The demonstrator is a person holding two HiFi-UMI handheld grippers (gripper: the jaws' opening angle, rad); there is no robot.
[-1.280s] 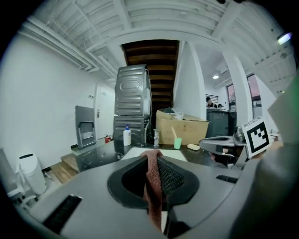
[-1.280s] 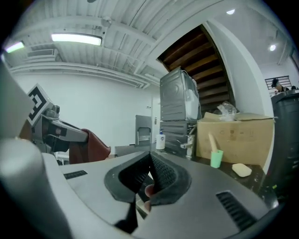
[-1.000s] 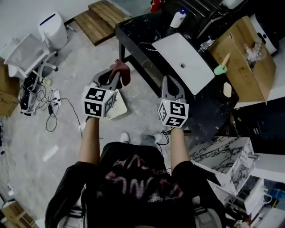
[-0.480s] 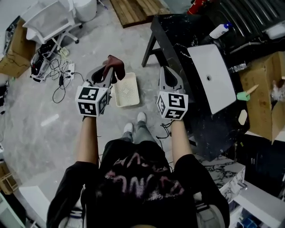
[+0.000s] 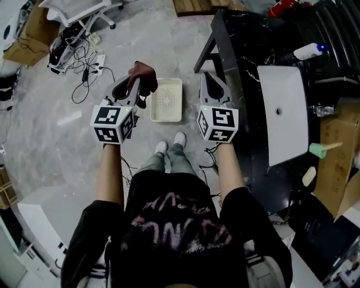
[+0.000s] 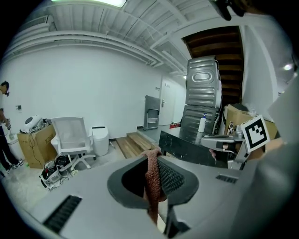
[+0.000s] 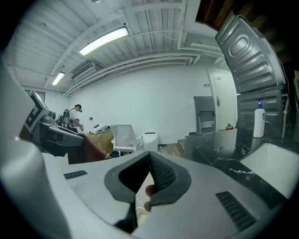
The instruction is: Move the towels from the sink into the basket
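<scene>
You have turned away from the sink. A second ago the white basket was half hidden under your left hand-held gripper. Now it lies in plain view on the floor, just in front of your feet, between your two grippers. Your left hand-held gripper stays clamped on the dark red towel. The towel hangs just beside the basket's far left corner, not over it yet. Your right hand-held gripper is closed on nothing.

I think you are close: bring the towel over the basket, then let go. The sink looks bare now. It sits in a black tabletop on your right. The floor is grey stone, with cables and a white chair at the far left.
</scene>
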